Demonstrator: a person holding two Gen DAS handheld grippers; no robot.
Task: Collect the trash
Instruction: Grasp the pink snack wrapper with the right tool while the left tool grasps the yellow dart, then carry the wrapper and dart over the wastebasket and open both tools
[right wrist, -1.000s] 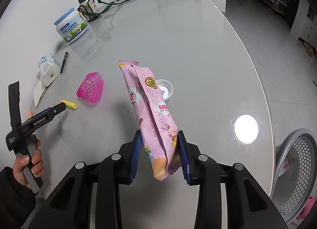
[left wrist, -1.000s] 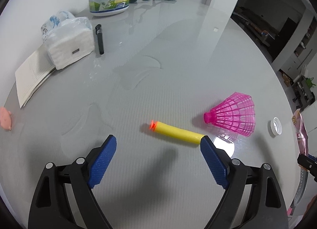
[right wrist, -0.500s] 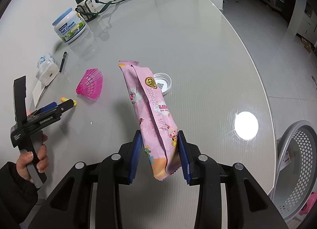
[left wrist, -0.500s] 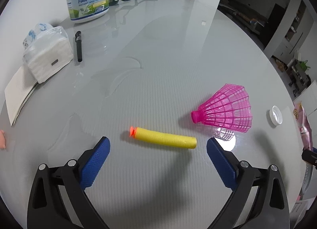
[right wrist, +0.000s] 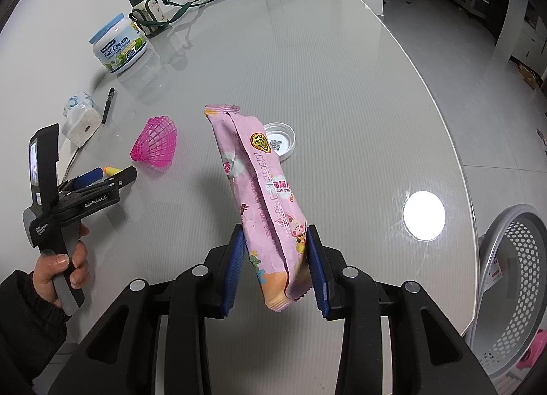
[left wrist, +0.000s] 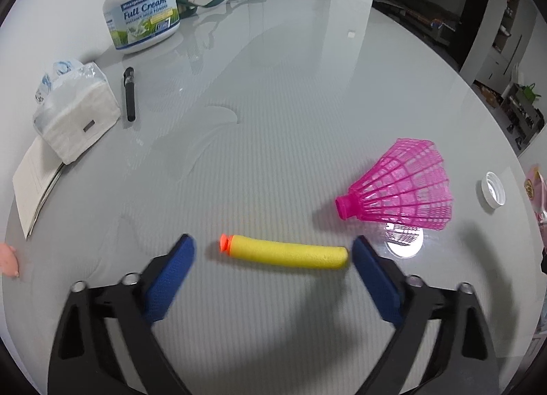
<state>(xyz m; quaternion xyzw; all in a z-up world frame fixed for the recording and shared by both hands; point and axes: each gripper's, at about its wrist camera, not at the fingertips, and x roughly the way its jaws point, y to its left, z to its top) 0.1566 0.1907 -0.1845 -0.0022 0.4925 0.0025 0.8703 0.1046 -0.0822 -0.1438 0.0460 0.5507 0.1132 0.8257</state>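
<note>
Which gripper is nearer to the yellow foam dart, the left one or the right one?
Left. The left gripper straddles the yellow foam dart, open jaws closing. The right gripper holds the pink snack packet farther away.

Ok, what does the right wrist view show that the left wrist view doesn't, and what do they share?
Only the right wrist view: the right claw shut on the pink snack packet, the mesh bin off the table's edge, and the hand holding the left tool.

Only the left wrist view: the left claw, which has just been closing, open around the whole yellow foam dart, and the papers under the tissue pack.

Both: pink shuttlecock, white cap, pen, milk powder tub.
</note>
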